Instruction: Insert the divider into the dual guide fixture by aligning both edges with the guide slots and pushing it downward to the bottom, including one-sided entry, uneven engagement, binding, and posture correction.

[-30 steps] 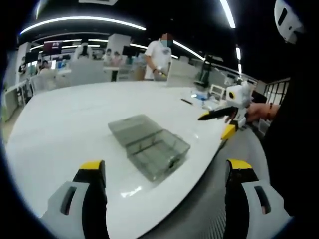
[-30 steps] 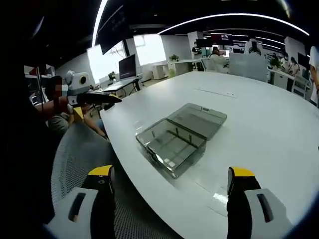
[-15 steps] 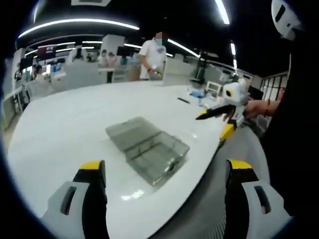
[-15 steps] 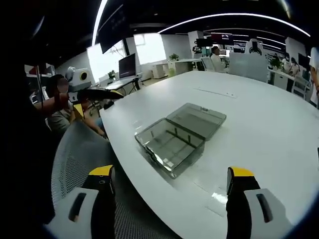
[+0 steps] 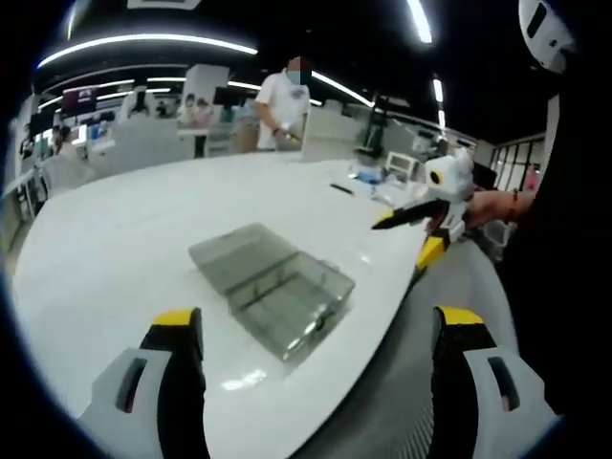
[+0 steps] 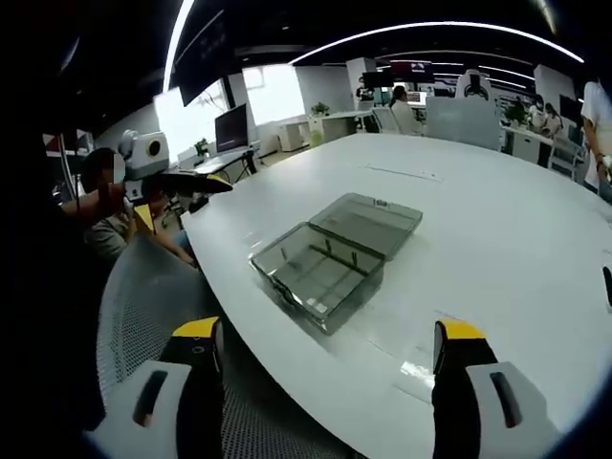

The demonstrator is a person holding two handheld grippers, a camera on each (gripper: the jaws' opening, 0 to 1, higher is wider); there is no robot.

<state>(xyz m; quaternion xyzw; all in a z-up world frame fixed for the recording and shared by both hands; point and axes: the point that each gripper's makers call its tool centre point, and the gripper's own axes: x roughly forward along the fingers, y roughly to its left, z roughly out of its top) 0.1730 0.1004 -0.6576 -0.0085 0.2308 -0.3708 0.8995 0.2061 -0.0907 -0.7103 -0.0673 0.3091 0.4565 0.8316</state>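
A: You're in a big open office under long ceiling light strips, at a wide white counter [image 5: 143, 229] with a rounded edge. What do you have out front?

B: In the left gripper view, your left tool [image 5: 316, 330] has its yellow-tipped jaws spread wide, with nothing between them. They hang over the counter's near edge and a grey mesh chair back [image 5: 402, 382].

A: And the fixture?

B: The clear smoky case [image 5: 273, 289] lies flat on the counter, lid swung open beside the tray, near the edge and well apart from both tools. Thin ribs stand along the tray's inner walls; you can't make out a divider in it.

A: Further right?

B: Your right tool [image 5: 406, 229] comes in from the right of that view, held in your hand [image 5: 488, 206] just past the counter's edge. In the right gripper view, that tool [image 6: 320, 333] also stands released and grasps nothing, the case [image 6: 335, 256] lies ahead of it, and the left tool [image 6: 186, 182] hovers at the left by the counter's rim.

A: Anyone else?

B: A person in a white shirt [image 5: 282, 100] stands beyond the far side.
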